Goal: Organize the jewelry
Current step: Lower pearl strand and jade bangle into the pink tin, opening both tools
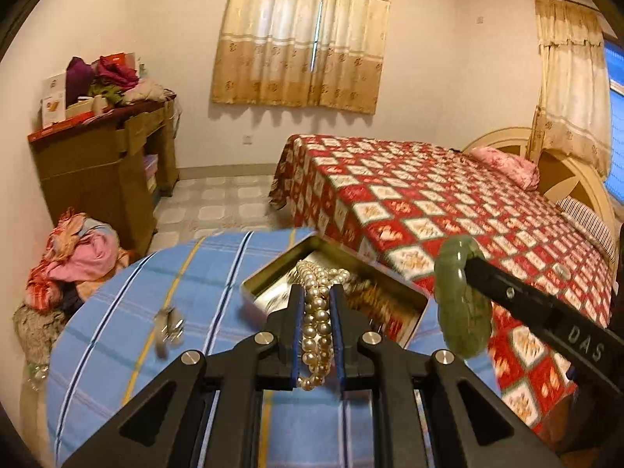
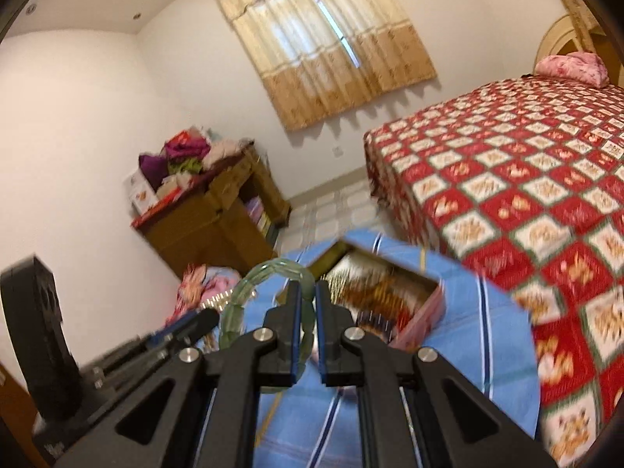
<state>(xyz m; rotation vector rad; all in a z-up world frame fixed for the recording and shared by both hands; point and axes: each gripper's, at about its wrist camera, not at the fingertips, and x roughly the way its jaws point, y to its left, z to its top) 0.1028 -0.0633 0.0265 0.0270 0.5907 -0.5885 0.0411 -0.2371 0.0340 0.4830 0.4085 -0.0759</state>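
My left gripper (image 1: 318, 288) is shut on a strand of pearls (image 1: 318, 323), which hangs doubled between its blue pads above an open metal tin (image 1: 257, 292). Gold and amber jewelry lies blurred inside the tin. It sits on a round table under a blue plaid cloth (image 1: 117, 312). My right gripper (image 2: 306, 286) is shut on a green jade bangle (image 2: 265, 271), held upright to the right of the tin. In the left wrist view the bangle (image 1: 462, 312) hangs from the right gripper (image 1: 474, 265). A small silver piece (image 1: 169, 325) lies on the cloth to the left.
A bed with a red checked cover (image 1: 448, 202) runs along the right, close to the table. A wooden cabinet (image 1: 101, 163) piled with clothes stands at the left wall. A heap of clothes (image 1: 74, 261) lies on the floor beside the table.
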